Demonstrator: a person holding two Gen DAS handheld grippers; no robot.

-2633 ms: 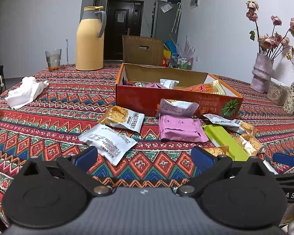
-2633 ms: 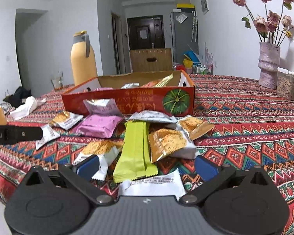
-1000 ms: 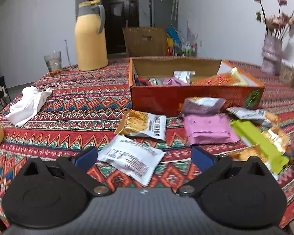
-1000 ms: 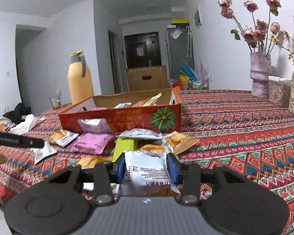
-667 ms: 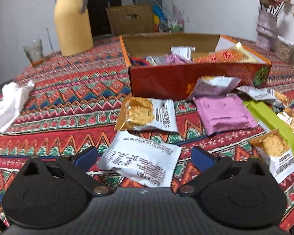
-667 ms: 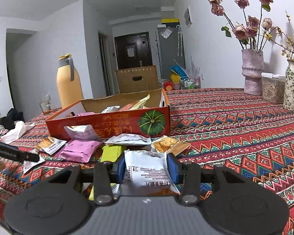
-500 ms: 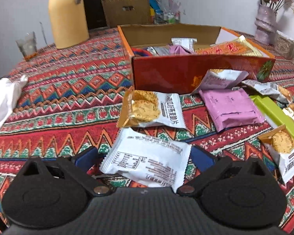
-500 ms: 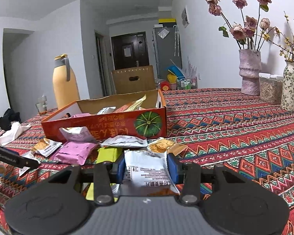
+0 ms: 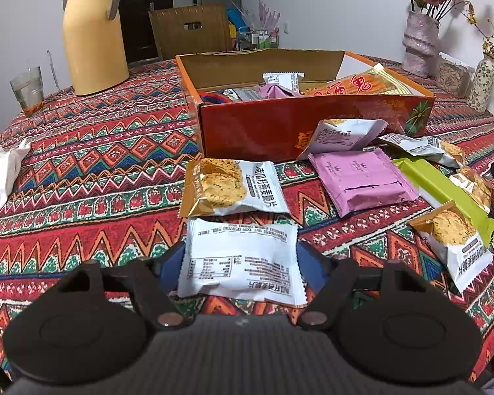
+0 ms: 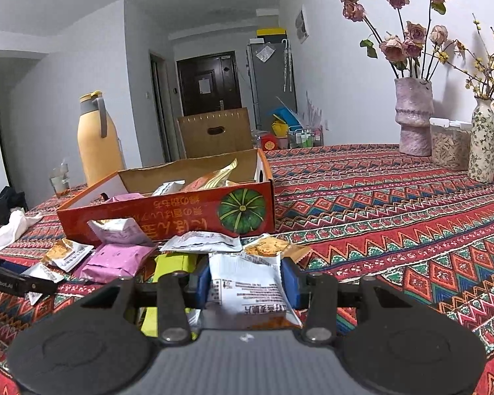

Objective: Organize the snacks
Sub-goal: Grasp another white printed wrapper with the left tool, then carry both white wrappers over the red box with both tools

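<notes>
Left tool (image 9: 240, 260) lowered since earlier, closing around white packet (image 9: 240, 258), right tool (image 10: 245, 279) clamped on another packet (image 10: 247, 288)

The cracker packet (image 9: 233, 187) on the table carries Chinese characters, "南瓜籽燕麦脆片". The orange box (image 10: 168, 217) shows upside-down yellow Chinese characters beside a pumpkin picture. The black bar (image 10: 16, 283) at the left edge reads "GenRobot.AI". Other packets' print is too small to read.
</notes>
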